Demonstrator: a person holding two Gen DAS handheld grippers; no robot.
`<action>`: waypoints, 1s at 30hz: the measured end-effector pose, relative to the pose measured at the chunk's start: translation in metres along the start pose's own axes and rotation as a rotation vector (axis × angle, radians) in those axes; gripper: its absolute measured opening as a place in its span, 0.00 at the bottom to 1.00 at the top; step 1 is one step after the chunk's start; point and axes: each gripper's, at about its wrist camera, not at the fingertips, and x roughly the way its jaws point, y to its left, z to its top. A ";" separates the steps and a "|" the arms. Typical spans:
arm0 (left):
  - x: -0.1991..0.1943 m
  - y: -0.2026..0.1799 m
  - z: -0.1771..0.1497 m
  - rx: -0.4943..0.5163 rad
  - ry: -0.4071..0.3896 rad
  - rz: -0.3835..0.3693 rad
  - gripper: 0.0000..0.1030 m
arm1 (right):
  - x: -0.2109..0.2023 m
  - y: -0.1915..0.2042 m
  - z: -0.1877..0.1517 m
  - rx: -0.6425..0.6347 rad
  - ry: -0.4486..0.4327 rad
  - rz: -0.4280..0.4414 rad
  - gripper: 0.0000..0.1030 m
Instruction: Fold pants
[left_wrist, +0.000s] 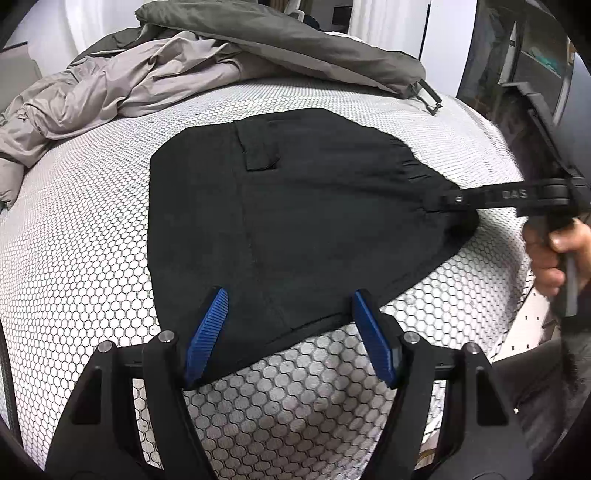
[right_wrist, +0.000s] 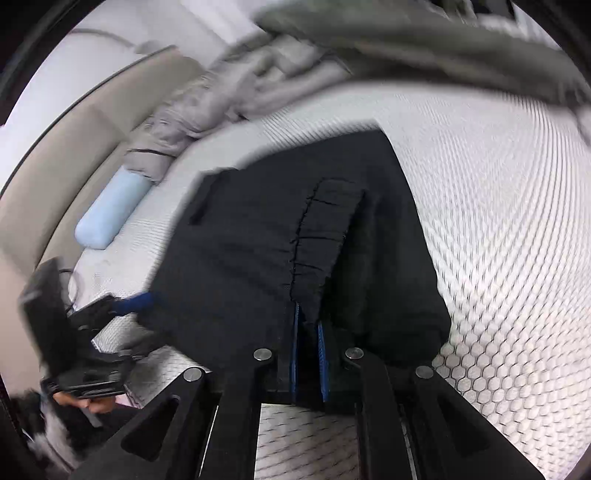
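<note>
Black pants (left_wrist: 295, 206) lie folded and flat on a white honeycomb-mesh bed surface (left_wrist: 92, 240). My left gripper (left_wrist: 290, 299) is open over their near edge; its blue pads (left_wrist: 208, 325) stand wide apart with the cloth lying loose between them. At the right, my right gripper (left_wrist: 458, 199) is shut on the gathered waistband corner, with a person's hand (left_wrist: 554, 254) on its handle. In the right wrist view the pants (right_wrist: 240, 240) fill the middle, and the right gripper (right_wrist: 308, 325) pinches a bunched fold of waistband. The left gripper (right_wrist: 136, 302) shows blurred at the left.
A crumpled grey garment (left_wrist: 110, 88) and a darker olive one (left_wrist: 295, 40) lie heaped along the far side of the bed. A pale blue pillow (right_wrist: 110, 210) rests against a beige headboard (right_wrist: 74, 129). Dark furniture (left_wrist: 517, 74) stands at the far right.
</note>
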 end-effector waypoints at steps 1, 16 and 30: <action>-0.001 -0.002 0.000 -0.001 -0.005 -0.008 0.65 | 0.000 -0.004 0.000 0.021 -0.007 0.024 0.09; 0.012 -0.029 0.011 0.048 -0.027 0.011 0.69 | 0.010 0.018 0.012 -0.018 -0.059 0.041 0.11; 0.018 -0.026 0.019 0.021 -0.035 0.027 0.69 | -0.022 -0.005 0.014 0.052 -0.103 0.028 0.38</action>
